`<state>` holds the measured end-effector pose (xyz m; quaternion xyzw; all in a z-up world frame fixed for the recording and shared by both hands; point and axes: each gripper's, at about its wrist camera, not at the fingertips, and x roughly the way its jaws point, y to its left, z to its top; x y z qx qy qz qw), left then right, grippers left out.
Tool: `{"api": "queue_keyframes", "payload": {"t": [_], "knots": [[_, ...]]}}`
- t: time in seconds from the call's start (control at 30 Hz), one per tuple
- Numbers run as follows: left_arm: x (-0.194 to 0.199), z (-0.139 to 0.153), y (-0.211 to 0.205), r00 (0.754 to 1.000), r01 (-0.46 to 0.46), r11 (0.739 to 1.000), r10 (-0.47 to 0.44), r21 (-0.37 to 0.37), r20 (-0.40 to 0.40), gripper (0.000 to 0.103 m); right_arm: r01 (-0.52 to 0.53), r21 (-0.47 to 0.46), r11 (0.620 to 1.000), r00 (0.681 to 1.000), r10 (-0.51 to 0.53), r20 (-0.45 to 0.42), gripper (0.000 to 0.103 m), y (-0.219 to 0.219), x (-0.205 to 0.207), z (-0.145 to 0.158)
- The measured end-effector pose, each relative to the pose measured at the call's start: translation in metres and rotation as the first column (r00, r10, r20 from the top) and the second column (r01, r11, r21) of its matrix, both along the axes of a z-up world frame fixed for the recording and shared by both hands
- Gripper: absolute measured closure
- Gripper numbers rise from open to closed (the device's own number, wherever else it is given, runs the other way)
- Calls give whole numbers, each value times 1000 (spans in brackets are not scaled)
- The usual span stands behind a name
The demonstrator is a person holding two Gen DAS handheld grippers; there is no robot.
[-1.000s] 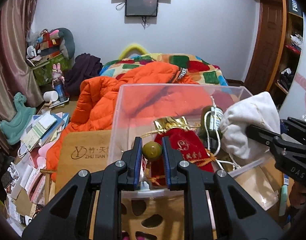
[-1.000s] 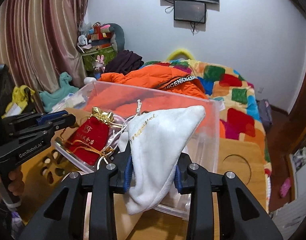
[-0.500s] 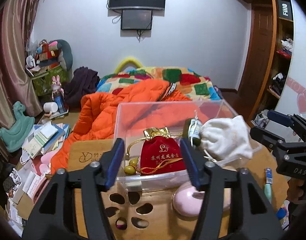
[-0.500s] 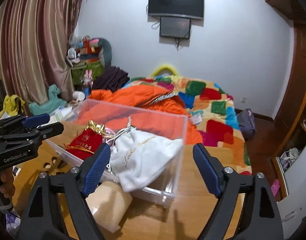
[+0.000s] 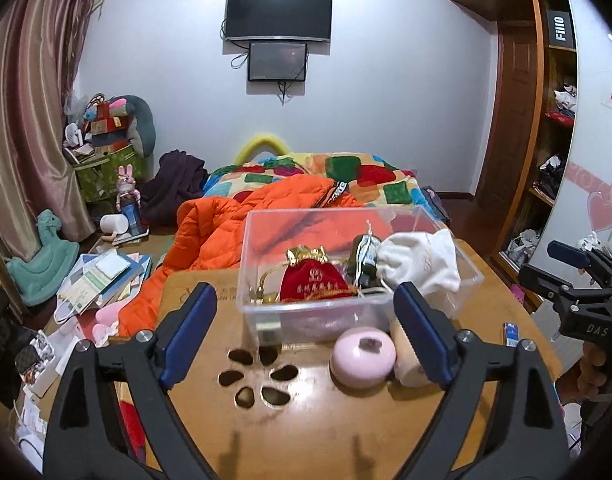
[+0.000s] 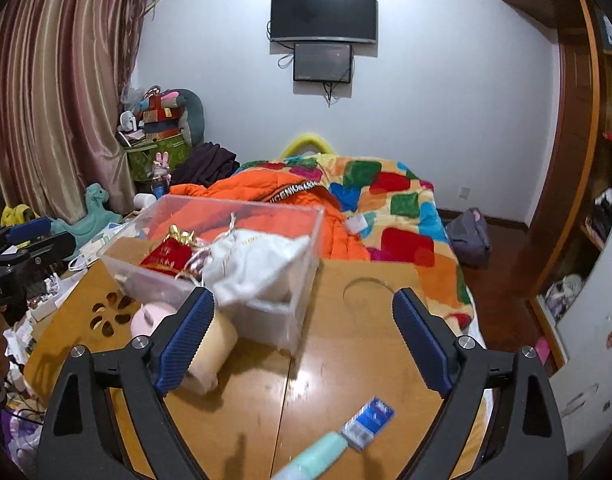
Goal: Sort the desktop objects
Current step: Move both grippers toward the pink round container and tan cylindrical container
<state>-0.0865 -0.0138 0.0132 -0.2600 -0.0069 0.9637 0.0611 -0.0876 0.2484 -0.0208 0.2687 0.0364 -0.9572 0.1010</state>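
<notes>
- Clear plastic bin (image 5: 265,264) (image 6: 301,240) sits on the wooden surface (image 5: 326,420) (image 6: 366,360), its long axis running left-right in the left wrist view.
- In the bin: red drawstring pouch (image 5: 314,280) (image 6: 163,258) with gold trim, neck up and pointing away from the camera; dark green bottle (image 5: 364,256) just right of it, roughly upright; white cloth bag (image 5: 420,260) (image 6: 257,266) at the right end, slumped over the bin's rim.
- Small olive beads (image 5: 265,298) lie at the bin's near-left corner, beside the red pouch.
- In front of the bin, close against its near wall: pink round case (image 5: 364,354) (image 6: 149,318) and a beige roll (image 5: 406,360) (image 6: 211,344) right of it, partly hidden by a gripper finger in both views.
- Left hand-held gripper (image 5: 306,332): jaws spread wide, nothing between them, back from the bin with the pink case between.
- Right hand-held gripper (image 6: 303,332): jaws spread wide, holding nothing, aimed at the bin's right end.
- Near the right hand-held gripper on the surface: blue-white packet (image 6: 370,424) and mint green tube (image 6: 314,458), the tube lying diagonally with one end touching the packet.
- Flower-shaped cutout holes (image 5: 257,378) in the surface at front left.
- Beyond the surface: orange jacket (image 5: 225,232) (image 6: 265,192) on a bed with a patchwork quilt (image 5: 346,176).
</notes>
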Motion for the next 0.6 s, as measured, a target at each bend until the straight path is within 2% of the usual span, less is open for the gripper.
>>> {"api": "queue_keyframes", "payload": {"t": [0.17,0.3,0.47,0.6], "knots": [[10,-15,-1,999,-8,1000,8,1,32,12,-40,-47,998,997,43,68,13,1,7,-18],[16,-34,-1,997,-7,1000,7,-1,80,12,-73,-7,997,992,73,104,13,-9,12,-35],[24,-59,2,992,0,1000,3,-20,127,12,-48,28,998,991,44,128,13,-1,20,-52],[22,-79,4,986,-2,1000,6,-23,167,12,-45,-40,998,984,51,170,13,12,21,-62]]}}
